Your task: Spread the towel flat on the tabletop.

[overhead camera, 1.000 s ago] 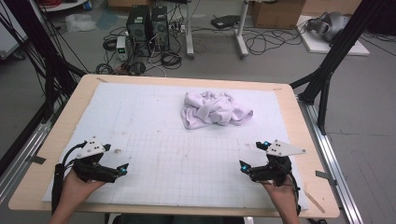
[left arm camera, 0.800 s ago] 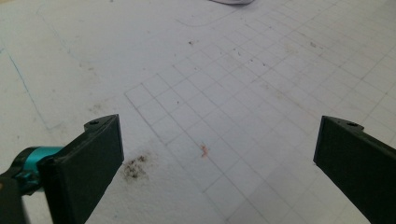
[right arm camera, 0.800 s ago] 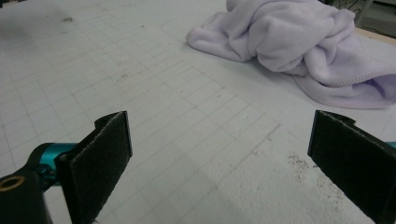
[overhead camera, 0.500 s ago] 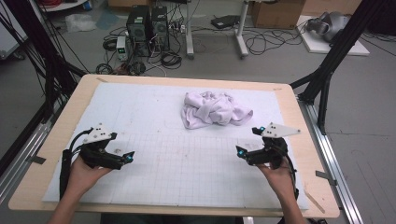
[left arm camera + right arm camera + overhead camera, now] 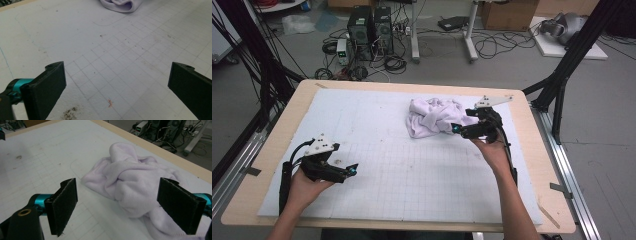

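Crumpled lilac cloth (image 5: 434, 116) lies at far-centre of surface (image 5: 272, 150); right tongs (image 5: 455, 128), jaws apart but just narrowing w/ nothing between, poised beside it to grab; left tongs (image 5: 353, 169) apart, idle near front-left

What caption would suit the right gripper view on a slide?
Open right gripper poised over a crumpled lilac cloth on the gridded white mat.

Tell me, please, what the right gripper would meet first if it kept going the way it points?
Most likely the crumpled towel: it lies straight ahead of the right gripper, between its open jaws, though the gap to it is hard to judge.
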Tool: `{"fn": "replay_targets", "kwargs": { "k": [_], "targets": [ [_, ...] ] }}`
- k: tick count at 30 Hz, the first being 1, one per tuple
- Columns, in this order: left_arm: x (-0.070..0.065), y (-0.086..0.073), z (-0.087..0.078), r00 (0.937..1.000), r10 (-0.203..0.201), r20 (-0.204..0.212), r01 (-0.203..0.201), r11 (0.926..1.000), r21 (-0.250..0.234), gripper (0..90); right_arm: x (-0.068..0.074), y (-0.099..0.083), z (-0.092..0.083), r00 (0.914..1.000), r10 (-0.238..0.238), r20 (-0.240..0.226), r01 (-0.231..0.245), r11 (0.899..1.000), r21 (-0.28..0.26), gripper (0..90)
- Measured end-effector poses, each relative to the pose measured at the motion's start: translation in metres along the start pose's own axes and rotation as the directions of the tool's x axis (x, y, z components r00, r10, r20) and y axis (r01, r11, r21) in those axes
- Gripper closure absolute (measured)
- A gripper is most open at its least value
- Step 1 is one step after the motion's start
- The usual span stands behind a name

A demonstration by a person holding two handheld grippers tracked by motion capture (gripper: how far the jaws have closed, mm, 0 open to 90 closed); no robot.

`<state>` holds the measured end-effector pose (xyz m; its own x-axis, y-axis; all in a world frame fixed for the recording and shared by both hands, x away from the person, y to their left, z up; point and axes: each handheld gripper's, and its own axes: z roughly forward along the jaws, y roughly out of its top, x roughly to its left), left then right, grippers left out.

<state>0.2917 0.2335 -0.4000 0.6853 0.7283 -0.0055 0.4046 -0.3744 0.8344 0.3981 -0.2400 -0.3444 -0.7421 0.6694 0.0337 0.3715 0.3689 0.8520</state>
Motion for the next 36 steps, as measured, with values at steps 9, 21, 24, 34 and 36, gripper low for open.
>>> {"fn": "replay_targets", "kwargs": {
  "k": [9,21,24,34,36],
  "targets": [
    [0.0,-0.001,0.004,1.0,0.003,0.004,-0.003,1.0,0.006,2.1,-0.008,-0.004,0.048,0.9997,-0.008,0.022,0.006,0.994,0.105,20.6],
    [0.001,-0.004,0.006,1.0,-0.009,0.005,0.009,0.9999,0.014,2.1,-0.014,-0.02,0.092,0.9966,-0.018,0.08,0.0,0.975,0.222,32.5],
    [0.001,-0.005,0.007,0.9999,-0.012,0.005,0.012,0.9998,0.013,2.1,-0.013,-0.023,0.099,0.9923,-0.042,0.117,0.012,0.969,0.247,41.6],
    [0.004,-0.007,0.007,0.9999,-0.017,-0.003,0.017,0.9997,0.015,2.1,-0.006,-0.016,0.097,0.9825,-0.131,0.132,0.087,0.951,0.296,78.2],
    [0.005,-0.007,0.006,0.9999,-0.01,-0.006,0.01,0.9998,0.015,2.1,-0.003,-0.012,0.091,0.9855,-0.129,0.11,0.095,0.956,0.276,80.0]
  ]
}}
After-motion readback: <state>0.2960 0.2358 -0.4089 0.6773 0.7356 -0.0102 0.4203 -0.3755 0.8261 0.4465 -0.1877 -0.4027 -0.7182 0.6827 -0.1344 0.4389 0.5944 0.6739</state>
